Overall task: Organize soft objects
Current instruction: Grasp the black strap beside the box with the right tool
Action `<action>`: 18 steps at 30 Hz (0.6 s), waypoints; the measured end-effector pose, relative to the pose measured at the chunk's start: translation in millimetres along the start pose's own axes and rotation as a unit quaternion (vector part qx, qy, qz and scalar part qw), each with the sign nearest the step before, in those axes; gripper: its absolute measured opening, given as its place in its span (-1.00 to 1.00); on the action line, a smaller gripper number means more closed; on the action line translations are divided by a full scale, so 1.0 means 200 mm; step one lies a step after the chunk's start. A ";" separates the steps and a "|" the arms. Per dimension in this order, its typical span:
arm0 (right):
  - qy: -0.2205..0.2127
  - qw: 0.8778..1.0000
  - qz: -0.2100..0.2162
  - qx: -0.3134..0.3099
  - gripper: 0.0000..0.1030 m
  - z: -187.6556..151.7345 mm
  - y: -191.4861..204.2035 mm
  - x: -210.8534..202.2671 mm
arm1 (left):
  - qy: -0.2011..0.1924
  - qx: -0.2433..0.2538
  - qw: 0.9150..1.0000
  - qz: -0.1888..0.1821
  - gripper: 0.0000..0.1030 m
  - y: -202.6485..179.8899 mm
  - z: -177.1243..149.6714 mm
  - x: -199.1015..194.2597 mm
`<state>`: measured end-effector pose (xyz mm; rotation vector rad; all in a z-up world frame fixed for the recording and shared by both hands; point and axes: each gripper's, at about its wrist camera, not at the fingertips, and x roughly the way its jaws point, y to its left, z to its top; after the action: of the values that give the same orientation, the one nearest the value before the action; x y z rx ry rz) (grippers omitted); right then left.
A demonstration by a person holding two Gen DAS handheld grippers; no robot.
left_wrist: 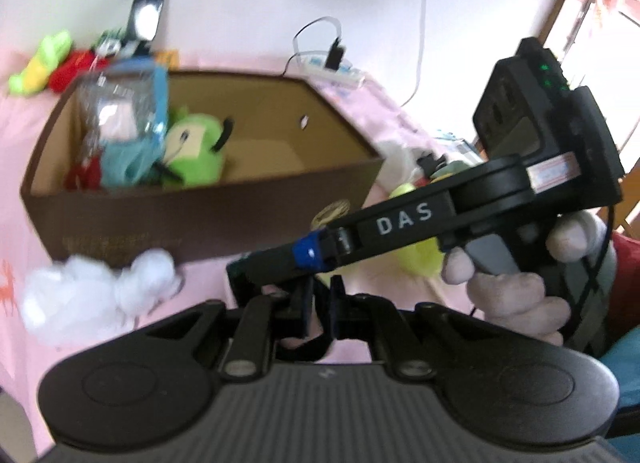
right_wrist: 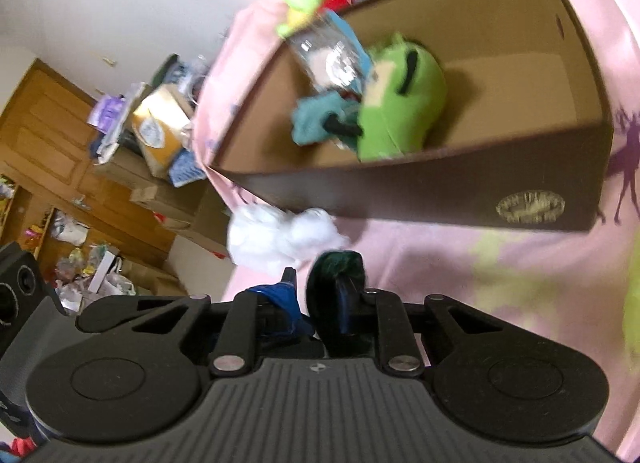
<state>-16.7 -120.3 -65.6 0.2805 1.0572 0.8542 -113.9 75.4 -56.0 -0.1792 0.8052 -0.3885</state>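
Partly done — green plush (left_wrist: pixel 196 151) and blue cloth (left_wrist: pixel 124 167) already in box (left_wrist: pixel 200 219). Left outside: white stuffing (right_wrist: pixel 280 237), near. Left gripper (left_wrist: pixel 320 303) clamped together; right gripper (right_wrist: pixel 320 295) pinched on dark cloth (right_wrist: pixel 336 271).

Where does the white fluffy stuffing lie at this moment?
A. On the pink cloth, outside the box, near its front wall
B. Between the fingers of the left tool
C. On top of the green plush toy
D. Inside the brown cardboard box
A: the white fluffy stuffing lies on the pink cloth just outside the front wall of the brown cardboard box, while the green plush toy sits inside the box.
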 end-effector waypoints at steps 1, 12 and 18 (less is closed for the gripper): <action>-0.004 1.000 0.005 -0.005 -0.99 0.01 0.01 -0.02 | -0.006 0.008 1.000 -0.002 -0.95 -0.02 0.02 -0.01; -0.081 0.993 0.028 -0.076 -0.99 0.19 0.20 -0.18 | -0.077 0.069 0.995 -0.007 -0.95 -0.08 0.22 -0.15; -0.025 0.995 -0.027 -0.096 -0.84 0.14 0.07 -0.09 | -0.002 0.066 0.998 -0.005 -0.81 0.06 0.10 -0.02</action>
<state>-2.7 -120.0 -31.3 0.1105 0.9257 0.8882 -99.0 87.1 -44.1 -0.0612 0.7733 -0.4493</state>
